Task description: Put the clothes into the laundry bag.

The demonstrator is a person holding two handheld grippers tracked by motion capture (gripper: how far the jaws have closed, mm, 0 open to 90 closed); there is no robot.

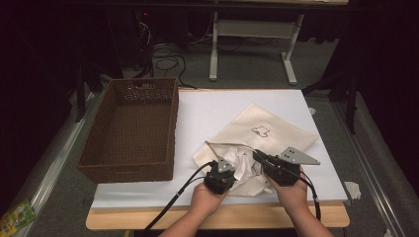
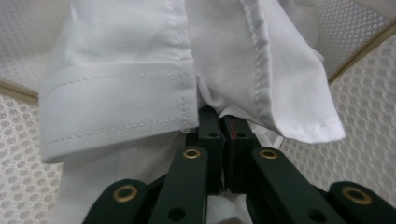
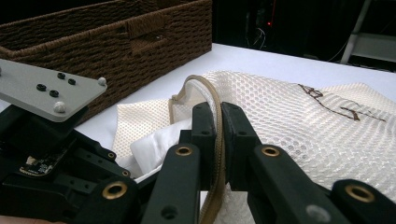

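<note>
A cream mesh bag (image 1: 269,131) with a small dark print lies on the white table cover, its mouth toward the person. A crumpled white garment (image 1: 244,165) sits in that mouth. My left gripper (image 1: 230,167) is shut on a fold of the white garment (image 2: 140,84), with mesh (image 2: 364,98) behind it. My right gripper (image 1: 258,156) is shut on the bag's tan rim band (image 3: 215,135), holding it up off the table. In the right gripper view the mesh bag (image 3: 303,121) spreads to the right and the garment (image 3: 149,144) shows below the rim.
A brown wicker basket (image 1: 99,133) stands on the table's left side, close beside the bag; its wall (image 3: 116,42) fills the back left of the right gripper view. The left gripper's grey plate (image 3: 46,91) is right beside my right jaws. White cover (image 1: 207,108) lies bare behind the bag.
</note>
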